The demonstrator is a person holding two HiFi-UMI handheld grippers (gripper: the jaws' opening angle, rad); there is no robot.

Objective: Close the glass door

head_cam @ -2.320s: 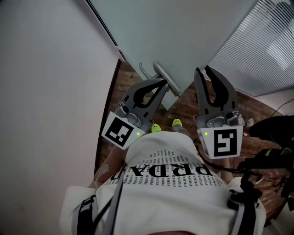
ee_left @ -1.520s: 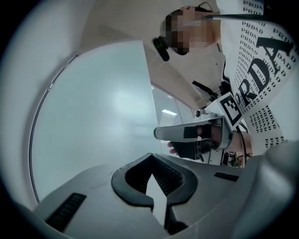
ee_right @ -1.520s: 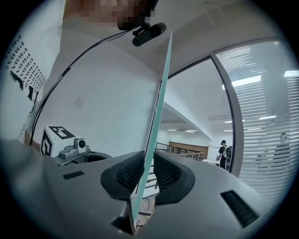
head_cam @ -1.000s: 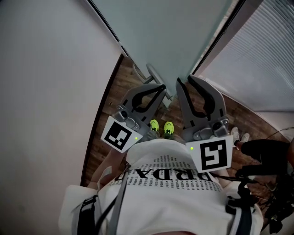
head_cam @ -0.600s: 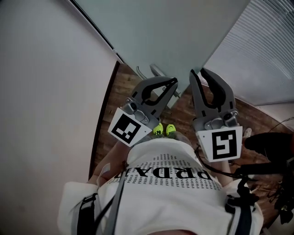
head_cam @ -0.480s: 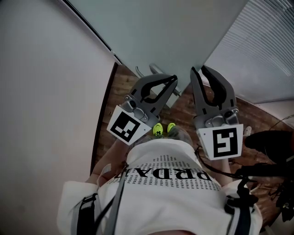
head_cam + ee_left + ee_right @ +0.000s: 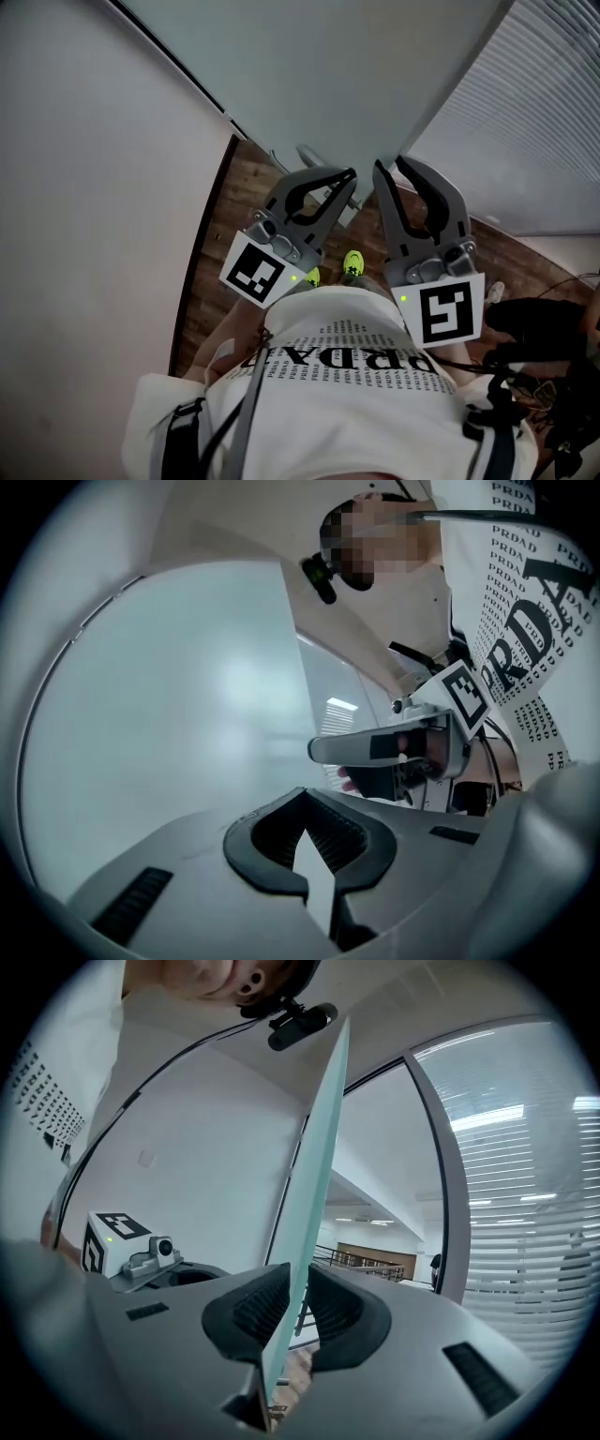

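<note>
Carefully clamping the fingers of the right gripper [image 7: 289, 1309] on the free edge of the glass door [image 7: 328, 66], ajar from its frame [image 7: 441, 1194]; best easing it shut slowly, squarely, left gripper [image 7: 347, 178] fingers together near the handle [image 7: 305, 153]

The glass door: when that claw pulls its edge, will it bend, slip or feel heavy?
Probably stiff: the edge of the glass door runs straight between the pads of the right claw. Likely heavy, being a tall pane. The smooth edge may slip, so the ribbed pads help.
</note>
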